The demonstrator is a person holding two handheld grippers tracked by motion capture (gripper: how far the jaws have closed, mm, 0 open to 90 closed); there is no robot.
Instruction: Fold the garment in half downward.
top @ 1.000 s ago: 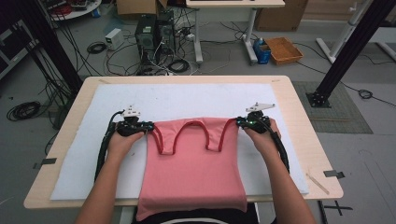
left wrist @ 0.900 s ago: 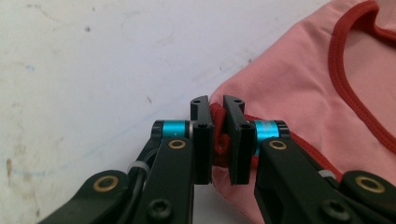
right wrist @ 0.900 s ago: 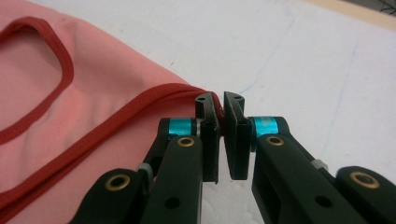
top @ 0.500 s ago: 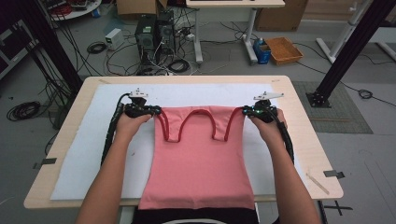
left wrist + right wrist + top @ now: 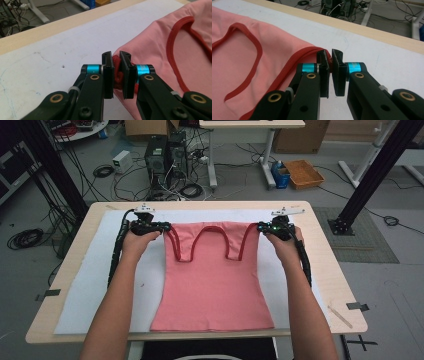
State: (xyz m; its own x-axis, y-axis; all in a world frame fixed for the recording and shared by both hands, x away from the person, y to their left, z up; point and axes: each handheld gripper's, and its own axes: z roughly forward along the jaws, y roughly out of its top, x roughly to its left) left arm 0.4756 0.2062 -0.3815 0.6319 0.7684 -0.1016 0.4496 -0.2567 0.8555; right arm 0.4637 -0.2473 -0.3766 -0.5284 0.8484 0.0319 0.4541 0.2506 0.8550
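On the white mat (image 5: 90,285), your left gripper (image 5: 161,227) and right gripper (image 5: 260,226) each clamp a shoulder strap of the pink tank top (image 5: 212,285), already spread flat; only releasing and any folding remain.

The tank top (image 5: 212,280) is a salmon pink, plain, no print, with darker red binding (image 5: 207,236) around the neck and armholes. Both the left hand-held gripper (image 5: 115,75) and the right hand-held gripper (image 5: 331,73) are black with bright cyan metal collars and brass-coloured rivets. Under each hand-held gripper there's a white mat (image 5: 100,285), a bit scuffed with faint marks, and beyond it the counter (image 5: 320,245) is pale light wood.
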